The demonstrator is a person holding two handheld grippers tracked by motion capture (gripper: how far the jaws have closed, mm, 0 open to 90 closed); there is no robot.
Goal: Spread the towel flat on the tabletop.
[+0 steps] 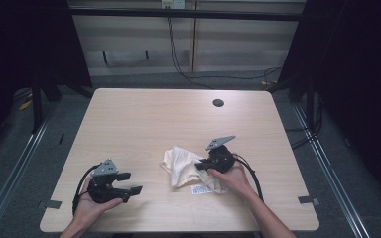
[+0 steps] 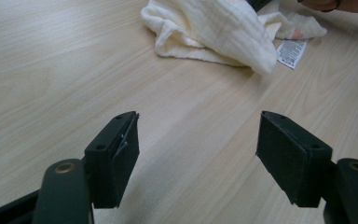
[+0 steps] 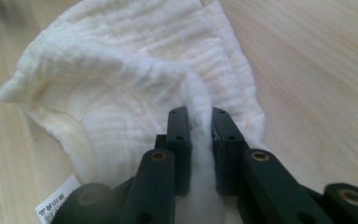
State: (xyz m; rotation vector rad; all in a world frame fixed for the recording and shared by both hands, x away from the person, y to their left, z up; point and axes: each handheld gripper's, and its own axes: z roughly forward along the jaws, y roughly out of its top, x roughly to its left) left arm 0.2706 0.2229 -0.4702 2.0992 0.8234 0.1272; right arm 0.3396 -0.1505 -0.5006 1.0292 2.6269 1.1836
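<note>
A crumpled cream cloth (image 1: 181,166) lies on the wooden table (image 1: 144,119), with a white care label (image 1: 199,190) at its near edge. My right gripper (image 1: 202,165) is shut on a raised fold of the cloth (image 3: 121,79); in the right gripper view the fabric is pinched between both pads at my right gripper (image 3: 200,119). My left gripper (image 1: 130,183) rests low at the front left of the table, a hand's width from the cloth. Its jaws stand wide apart over bare wood at my left gripper (image 2: 198,135), with the cloth (image 2: 214,28) farther off.
A dark round cable hole (image 1: 218,102) sits near the table's far edge. Tape marks (image 1: 310,200) lie at the front corners. Cables trail over the floor behind the table, and dark curtains hang at both sides.
</note>
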